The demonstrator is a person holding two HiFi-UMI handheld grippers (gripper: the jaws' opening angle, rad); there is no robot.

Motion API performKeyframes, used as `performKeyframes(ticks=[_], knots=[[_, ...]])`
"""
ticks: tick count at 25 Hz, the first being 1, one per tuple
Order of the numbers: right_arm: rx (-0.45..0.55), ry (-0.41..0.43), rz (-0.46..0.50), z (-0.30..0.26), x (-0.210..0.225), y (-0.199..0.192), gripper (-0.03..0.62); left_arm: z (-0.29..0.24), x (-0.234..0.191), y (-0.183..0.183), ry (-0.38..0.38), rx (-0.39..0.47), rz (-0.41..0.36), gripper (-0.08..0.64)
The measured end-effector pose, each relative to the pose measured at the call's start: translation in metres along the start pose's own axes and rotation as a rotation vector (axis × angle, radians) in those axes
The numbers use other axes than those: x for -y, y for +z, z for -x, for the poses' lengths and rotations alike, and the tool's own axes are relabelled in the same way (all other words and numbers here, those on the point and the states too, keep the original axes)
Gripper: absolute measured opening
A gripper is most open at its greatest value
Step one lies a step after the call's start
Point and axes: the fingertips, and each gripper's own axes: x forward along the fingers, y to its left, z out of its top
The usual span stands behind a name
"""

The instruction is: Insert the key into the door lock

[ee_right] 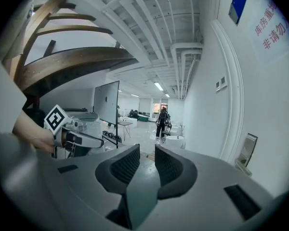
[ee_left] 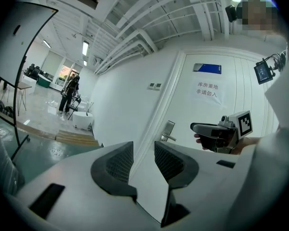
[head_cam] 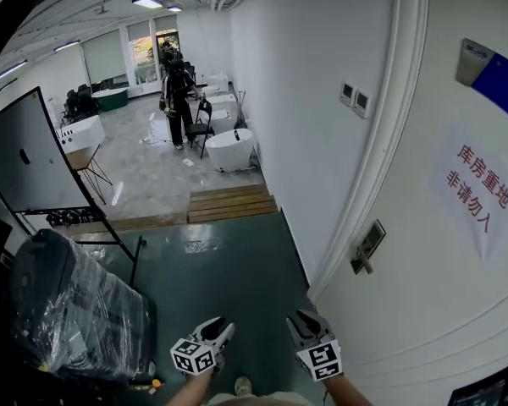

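Door lock [head_cam: 368, 245]: centre right of head view, on the white door [head_cam: 432, 337]; keyhole too small to make out.
Key: seen in no view.
Left tongs [ee_left: 143, 153]: narrowly spread, empty.
Right tongs [ee_right: 147, 158]: narrowly spread, empty.
Care: judged, insertion needs the key square to the lock.

Held side by side, near and low: left gripper [head_cam: 221, 326] and right gripper [head_cam: 304, 319], pointing forward. Jaws slightly apart on both, empty.

door [head_cam: 440, 311] white | sign [head_cam: 474, 189] red lettering | plaque [head_cam: 501, 83] blue | floor [head_cam: 229, 286] dark green
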Motion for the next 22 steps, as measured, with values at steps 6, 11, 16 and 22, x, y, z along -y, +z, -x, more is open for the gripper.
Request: performKeyframes(ticks=[6, 11, 16, 22], knots=[[0.004, 0.015, 0.011, 0.049, 0.014, -0.004, 0.092, 0.006, 0.044, -0.017, 0.032, -0.006, -0.002, 0.132], [-0.012, 0.037, -0.001, 0.082, 0.022, -0.028, 0.092, 0.015, 0.075, -0.038, 0.068, 0.012, 0.016, 0.132], [-0.027, 0.065, 0.008, 0.100, 0.024, -0.049, 0.092, 0.028, 0.096, -0.064, 0.109, 0.024, 0.041, 0.132], [-0.035, 0.073, 0.016, 0.113, 0.027, -0.062, 0.092, 0.038, 0.102, -0.084, 0.139, 0.019, 0.057, 0.132]])
